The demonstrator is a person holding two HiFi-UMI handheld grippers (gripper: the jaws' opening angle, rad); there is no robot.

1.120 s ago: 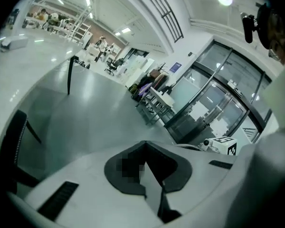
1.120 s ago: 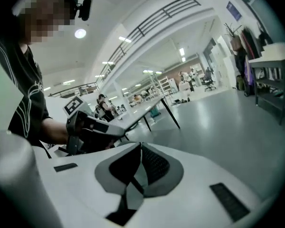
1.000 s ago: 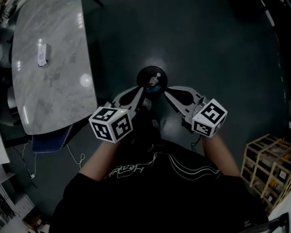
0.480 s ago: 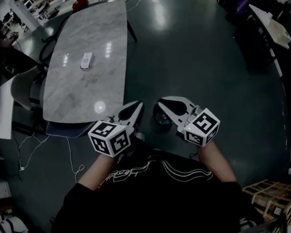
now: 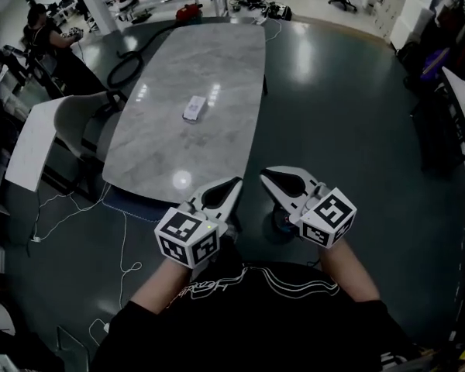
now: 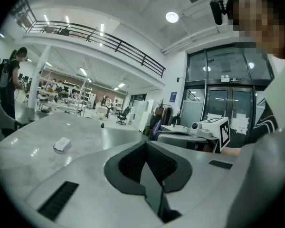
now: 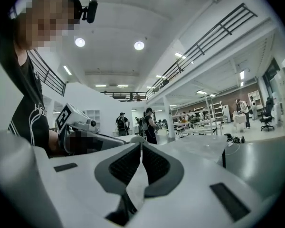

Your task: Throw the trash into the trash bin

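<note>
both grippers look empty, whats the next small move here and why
Probably reach the left gripper forward toward the small white packet on the grey marble table, opening its jaws on the way. Both it and the right gripper are shut on nothing, and that packet is the only loose item visible on the table.

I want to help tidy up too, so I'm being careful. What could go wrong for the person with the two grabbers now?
1. A white cable lies loose on the floor beside the table. A foot could catch on it on the way to the small white item.
2. The dark bin sits half hidden under the right gripper, so it might get kicked.
3. That gripper and the left gripper are shut and empty. Pushed shut at the item, they may knock it away.
</note>
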